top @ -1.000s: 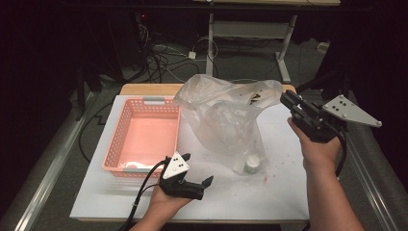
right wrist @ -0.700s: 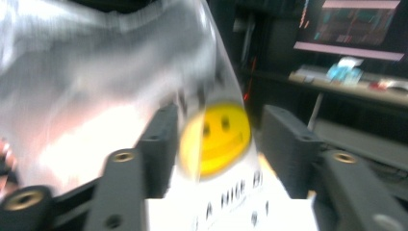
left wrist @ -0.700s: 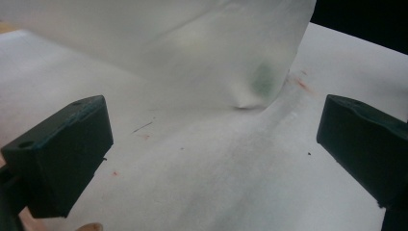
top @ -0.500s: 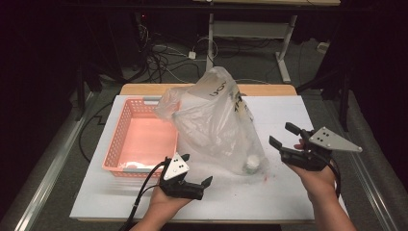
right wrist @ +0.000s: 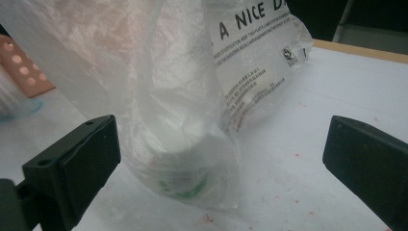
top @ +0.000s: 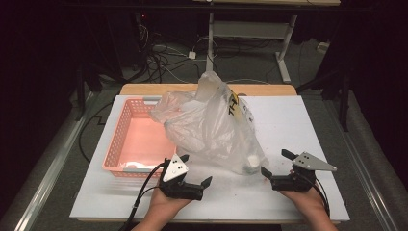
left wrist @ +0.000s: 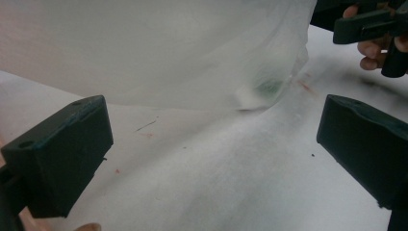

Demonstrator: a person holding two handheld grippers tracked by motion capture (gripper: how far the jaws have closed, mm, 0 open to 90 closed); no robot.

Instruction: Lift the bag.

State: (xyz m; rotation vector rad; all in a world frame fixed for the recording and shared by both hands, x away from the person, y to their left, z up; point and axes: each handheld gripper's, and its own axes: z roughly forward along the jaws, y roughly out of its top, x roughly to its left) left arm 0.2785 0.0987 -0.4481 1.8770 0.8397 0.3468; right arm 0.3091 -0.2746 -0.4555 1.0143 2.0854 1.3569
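Observation:
A clear plastic bag (top: 211, 127) with black print stands slumped on the white table (top: 288, 120), its left side leaning over the basket's rim. A small white cup (top: 250, 163) lies inside its bottom right corner, also seen as the cup (right wrist: 180, 163) and the cup (left wrist: 255, 94). My right gripper (top: 276, 162) rests low on the table just right of the bag. Its jaws have just been opening and stand wide, with the bag (right wrist: 192, 96) ahead of them and untouched by the pads. My left gripper (top: 196, 171) sits open before the bag (left wrist: 168, 48), holding nothing.
An orange-pink slotted basket (top: 125, 144) sits at the table's left, partly under the bag. Small reddish specks dot the table near the cup. The other hand's gripper (left wrist: 365, 29) appears at the top right of the left gripper view. Cables and a desk frame lie beyond the far edge.
My right gripper has let go of the bag's top, opened, and dropped from high at the right to the table. The bag has sagged leftward over the basket. The left gripper stayed put.

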